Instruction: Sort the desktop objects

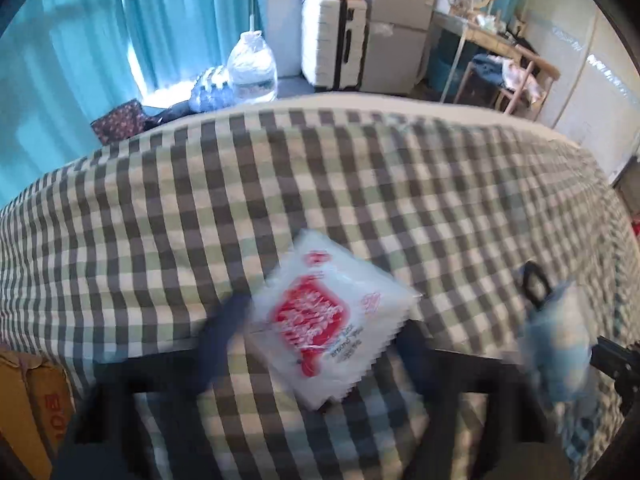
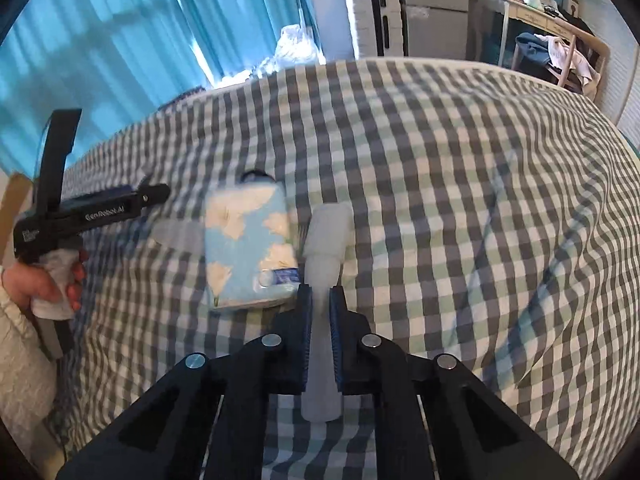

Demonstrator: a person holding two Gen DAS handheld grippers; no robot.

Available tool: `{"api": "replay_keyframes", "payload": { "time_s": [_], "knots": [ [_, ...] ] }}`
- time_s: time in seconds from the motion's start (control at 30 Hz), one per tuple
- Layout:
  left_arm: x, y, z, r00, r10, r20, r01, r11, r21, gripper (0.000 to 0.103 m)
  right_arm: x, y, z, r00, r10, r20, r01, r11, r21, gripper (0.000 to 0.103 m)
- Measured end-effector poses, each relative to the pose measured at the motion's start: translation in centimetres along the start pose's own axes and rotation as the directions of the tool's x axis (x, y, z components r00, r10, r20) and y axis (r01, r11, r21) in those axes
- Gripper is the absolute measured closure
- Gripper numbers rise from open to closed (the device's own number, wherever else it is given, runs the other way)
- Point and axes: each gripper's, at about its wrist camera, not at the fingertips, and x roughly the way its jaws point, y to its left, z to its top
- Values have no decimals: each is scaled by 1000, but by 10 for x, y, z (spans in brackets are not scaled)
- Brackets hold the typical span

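A bedroom, daylight through teal curtains [image 2: 120, 40]: two handheld tongs work over a bed covered in a grey, green and white checked sheet [image 2: 460, 180].

The right wrist view is the sharper one. The right tongs [image 2: 321, 300] are clamped on a translucent white plastic spray bottle [image 2: 326, 240], the blue ribbed pads [image 2: 306, 312] pressing its slim neck, its squarish cap pointing away over the sheet. Just left of the bottle lies a soft tissue pack [image 2: 250, 244], pale blue with white cloud shapes and a dark loop at its far end. Further left of the bottle, a bare hand [image 2: 48, 284] grips the cloth-wrapped handle of the left tool, black plastic with white lettering on its side.

Only the left wrist view shows a flat, crinkly clear plastic packet [image 1: 328, 332] with a red printed panel and a zigzag edge. It sits between the left tongs [image 1: 316, 344], whose fingers [image 1: 224, 328] are motion-blurred; whether they press the packet or stand apart from it cannot be told. In this view the tissue pack [image 1: 560, 344] is a blur at the right edge, well to the right of the packet.

Beyond the bed's far edge stand a ribbed white hard-shell suitcase [image 1: 334, 40], a large clear water jug [image 1: 252, 68] and a light wooden desk [image 1: 496, 44].
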Motion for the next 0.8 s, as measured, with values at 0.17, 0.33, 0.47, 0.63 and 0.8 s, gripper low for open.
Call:
{"api": "replay_keyframes", "payload": {
  "time_s": [0.17,0.33,0.47,0.63,0.8],
  "knots": [
    [-11,1,-12,999,-43,-29,43,999,-14,99,-21,-13,8,997,48,63,-51,998,48,95],
    [-38,0,-38,996,-90,-12,89,993,-73,99,-42,-16,5,990,102,101,-111,990,87,95],
    [-80,-10,-50,991,-130,27,132,988,-80,99,-58,11,-6,985,130,109,-141,985,97,95],
    [-141,-27,-56,981,-172,95,179,981,-72,99,-93,30,-18,981,136,136,-148,986,76,95],
    [-214,-38,-54,969,-192,156,201,979,-43,99,-144,71,-28,964,180,198,-185,983,9,95]
  ]
}}
